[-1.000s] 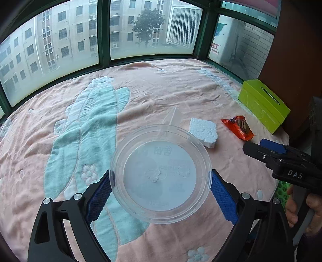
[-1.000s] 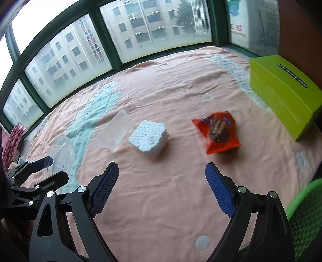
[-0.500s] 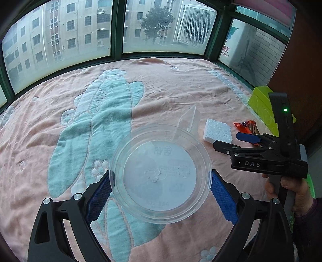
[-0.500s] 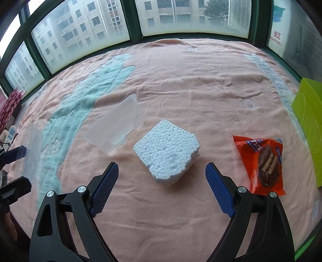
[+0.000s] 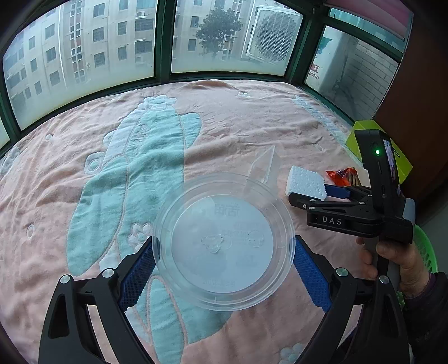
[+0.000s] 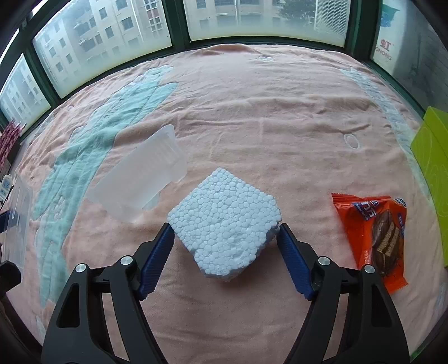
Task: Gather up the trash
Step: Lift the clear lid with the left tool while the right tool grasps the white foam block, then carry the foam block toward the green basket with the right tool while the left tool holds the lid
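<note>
So the white foam block is sitting on the pink blanket, right between the blue pads of the right gripper. The jaws are closing in on it rn, and the pads look like they're just at the block's left and right corners, tho I can't tell if they're actually pressing yet. The block sits corner-on to the tongs, one point aimed back at the handle.

Just left of that gripper and a bit further out there's a frosted clear plastic tray lying on the blanket, near the foam but not touching afaict. To the right of the gripper, apart from the foam, an orange snack wrapper lies flat. Past that, a lime green box at the far right edge.

The left gripper is clamped on a round clear plastic lid, pads on both sides of its rim, held up off the blanket. From its cam you see the right gripper off to its right w/ a hand on the handle, and a green mesh basket just behind that hand.

Windows run along the far side of the blanket.
</note>
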A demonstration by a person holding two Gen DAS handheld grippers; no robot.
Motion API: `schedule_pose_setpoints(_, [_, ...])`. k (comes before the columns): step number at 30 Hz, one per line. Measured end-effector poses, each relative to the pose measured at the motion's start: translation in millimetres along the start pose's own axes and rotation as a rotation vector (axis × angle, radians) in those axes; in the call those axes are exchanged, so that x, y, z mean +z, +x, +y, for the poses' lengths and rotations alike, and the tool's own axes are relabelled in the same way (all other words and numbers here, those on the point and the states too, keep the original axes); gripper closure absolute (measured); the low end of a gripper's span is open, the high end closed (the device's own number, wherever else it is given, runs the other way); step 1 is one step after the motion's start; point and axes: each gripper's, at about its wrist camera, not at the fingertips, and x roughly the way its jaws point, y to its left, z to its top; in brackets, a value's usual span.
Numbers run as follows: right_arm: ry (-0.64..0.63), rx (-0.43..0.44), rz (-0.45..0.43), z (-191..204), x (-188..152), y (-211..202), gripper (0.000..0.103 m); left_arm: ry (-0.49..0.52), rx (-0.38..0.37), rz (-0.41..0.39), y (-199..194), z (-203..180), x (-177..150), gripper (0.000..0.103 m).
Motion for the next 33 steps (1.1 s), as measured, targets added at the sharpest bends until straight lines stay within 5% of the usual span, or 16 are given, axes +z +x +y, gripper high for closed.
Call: schedule_pose_setpoints(33, [0.264, -0.142, -0.208, -38, -118, -194, 0.028, 0.137, -0.077, -0.118, -50, -104, 0, 0.013])
